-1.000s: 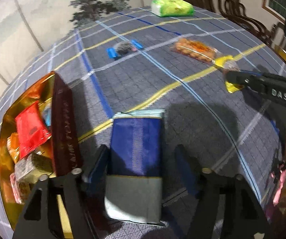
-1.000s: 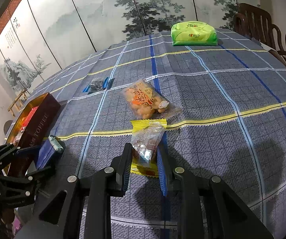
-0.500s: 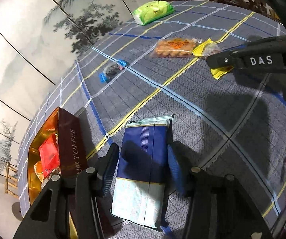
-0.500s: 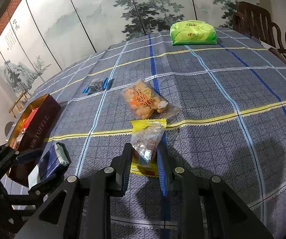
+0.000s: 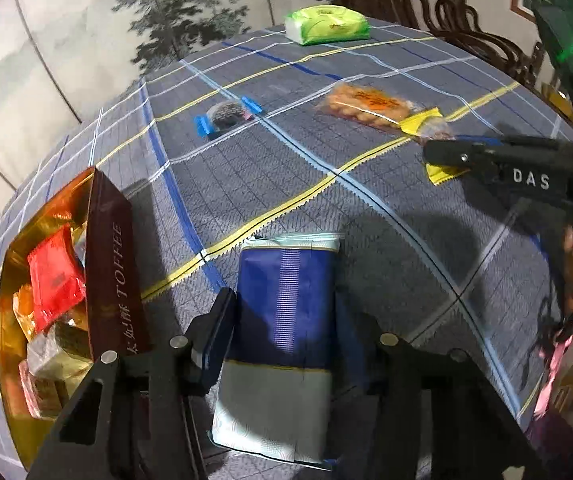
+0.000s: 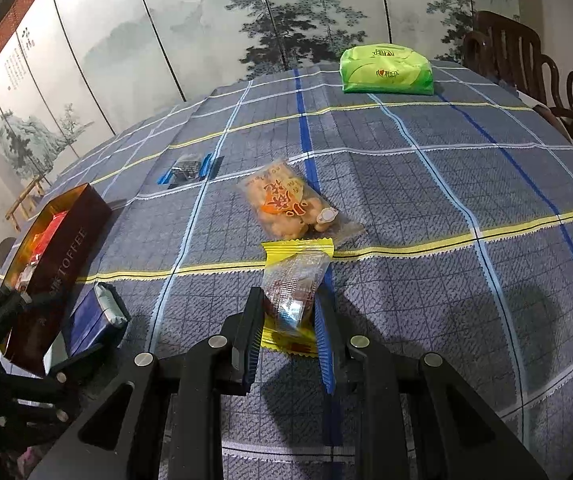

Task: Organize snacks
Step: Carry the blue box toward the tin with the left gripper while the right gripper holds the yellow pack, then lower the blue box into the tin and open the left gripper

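My left gripper (image 5: 286, 320) is shut on a blue and pale packet (image 5: 286, 312) and holds it just right of the brown TOFFEE box (image 5: 114, 268), which holds several snacks. In the right wrist view the same packet (image 6: 94, 316) hangs beside the box (image 6: 62, 256). My right gripper (image 6: 286, 320) is shut on a clear snack pack with yellow ends (image 6: 294, 284), which rests on the tablecloth. An orange snack bag (image 6: 282, 204) lies just beyond it. A small dark pack with blue ends (image 6: 186, 168) lies farther left.
A green tissue pack (image 6: 386, 68) sits at the far edge of the checked tablecloth (image 6: 446, 184). Wooden chairs (image 6: 526, 56) stand at the right. A painted screen stands behind the table. The right gripper shows in the left wrist view (image 5: 486, 156).
My left gripper has swung with the blue packet, tilting away and then back close beside the toffee box. My right gripper has stayed shut on the yellow-ended pack.
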